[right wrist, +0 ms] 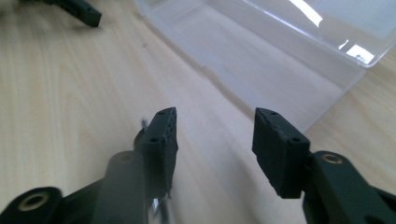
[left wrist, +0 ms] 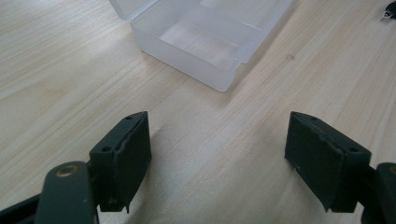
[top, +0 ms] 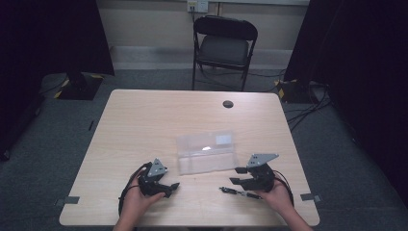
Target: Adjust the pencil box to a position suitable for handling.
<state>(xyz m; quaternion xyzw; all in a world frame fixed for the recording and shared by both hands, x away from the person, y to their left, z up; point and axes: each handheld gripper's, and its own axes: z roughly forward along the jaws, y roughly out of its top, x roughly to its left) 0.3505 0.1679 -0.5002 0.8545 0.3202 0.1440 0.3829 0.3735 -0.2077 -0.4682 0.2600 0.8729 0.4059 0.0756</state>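
A clear plastic box lies open at the middle of the light wooden table, and it looks empty. The box is just ahead of my left gripper, whose jaws stand wide apart over bare wood. My left gripper rests near the front edge, left of the box. My right gripper sits to the box's front right. In the right gripper view my right gripper is open with nothing between its pads, facing the box. A thin dark tool with metal parts lies on the table beside it.
A black folding chair stands beyond the far edge. A small dark round spot marks the far part of the tabletop. Cables run on the floor at the right. One of the left gripper's fingers appears in the right gripper view.
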